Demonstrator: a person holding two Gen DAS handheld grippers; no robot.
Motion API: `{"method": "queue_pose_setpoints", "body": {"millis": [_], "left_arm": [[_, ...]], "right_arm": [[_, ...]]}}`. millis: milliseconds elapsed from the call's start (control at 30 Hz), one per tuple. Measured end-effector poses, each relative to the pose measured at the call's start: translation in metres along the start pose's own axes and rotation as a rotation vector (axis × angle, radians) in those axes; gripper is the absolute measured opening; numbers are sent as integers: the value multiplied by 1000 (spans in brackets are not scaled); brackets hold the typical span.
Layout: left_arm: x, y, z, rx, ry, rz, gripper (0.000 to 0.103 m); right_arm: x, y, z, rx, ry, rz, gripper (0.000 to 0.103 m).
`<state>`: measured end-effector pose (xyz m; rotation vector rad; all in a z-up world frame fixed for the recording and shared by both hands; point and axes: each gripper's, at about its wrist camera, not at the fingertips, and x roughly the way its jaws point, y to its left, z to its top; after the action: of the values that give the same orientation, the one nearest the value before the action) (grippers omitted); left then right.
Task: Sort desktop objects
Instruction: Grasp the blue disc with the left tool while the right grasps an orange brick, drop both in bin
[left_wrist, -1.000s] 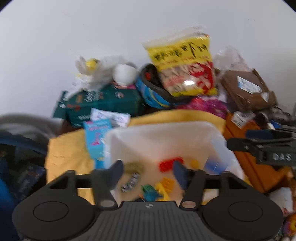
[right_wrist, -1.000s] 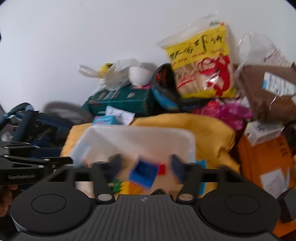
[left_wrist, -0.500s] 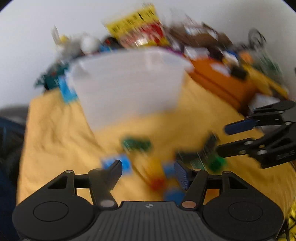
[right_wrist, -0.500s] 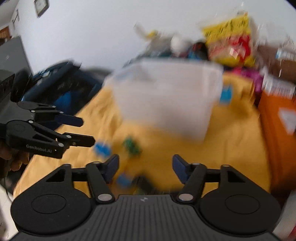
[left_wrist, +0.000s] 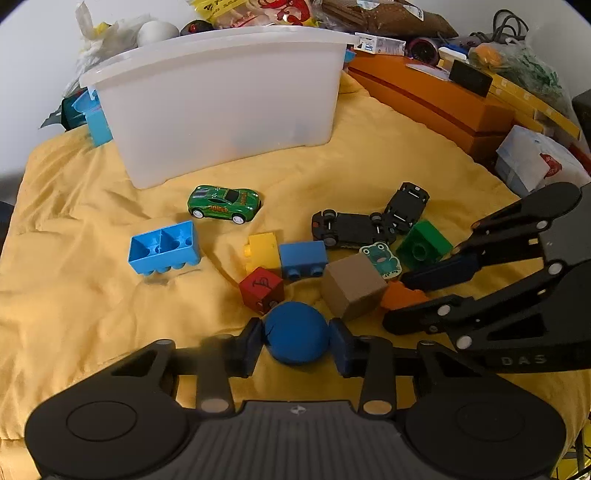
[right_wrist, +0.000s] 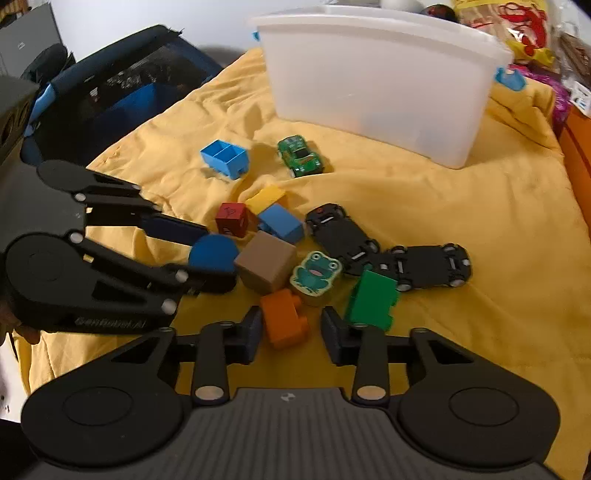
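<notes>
A yellow cloth (left_wrist: 74, 295) covers the surface, with toys scattered across its middle and a translucent white plastic bin (left_wrist: 221, 92) standing toward its far edge. The left tool (left_wrist: 297, 347) is low over the cloth near its front edge, its jaws closing around a blue ball (left_wrist: 297, 338); both pads sit right at the ball's sides, apparently touching. The right tool (right_wrist: 291, 330) is just beside it, its jaws also closing, with an orange building brick (right_wrist: 282, 321) between them; the left pad is at the brick, while a small gap shows at the right pad. Close behind the ball lie a red cube (left_wrist: 260, 290), a tan cube (left_wrist: 352, 291), a small blue brick (left_wrist: 303, 258) and a yellow brick (left_wrist: 262, 249). A frog-printed block (right_wrist: 314, 275) rests between the tan cube and a green brick (right_wrist: 371, 299). Two black toy cars (left_wrist: 354, 229) lie upside down, touching, toward the right side of the cloth. A green toy car (left_wrist: 223, 203) stands upright just in front of the bin, and a larger blue brick (left_wrist: 162, 247) lies overturned to its left. An orange box (left_wrist: 424, 96) lines the cloth's right edge.
</notes>
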<state>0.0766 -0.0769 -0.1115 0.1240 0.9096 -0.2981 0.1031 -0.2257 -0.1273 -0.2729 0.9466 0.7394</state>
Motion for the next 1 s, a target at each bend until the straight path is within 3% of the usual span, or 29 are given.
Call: {"method": "queue_pose_setpoints", "body": {"millis": [200,367,533,700,1000], "left_arm": [[-18,9,-6,-39,-27,-20,42],[-53,27,4,-107,-101,-13,42],[-78,55,40,-192,-160,14,42],[-98,75,79,-203,-229,42,42],[-105,102,152,-196,-249,53,42]], "right_arm": [[-11,-6,-2,61,-25,19,28],[-47,-21,0,196,-111,52,28],[-79,-39,36,276,-228,46,28],[-99,-57,80,300,-321,24,28],[-113,-87,140,302,-356,-19,28]]}}
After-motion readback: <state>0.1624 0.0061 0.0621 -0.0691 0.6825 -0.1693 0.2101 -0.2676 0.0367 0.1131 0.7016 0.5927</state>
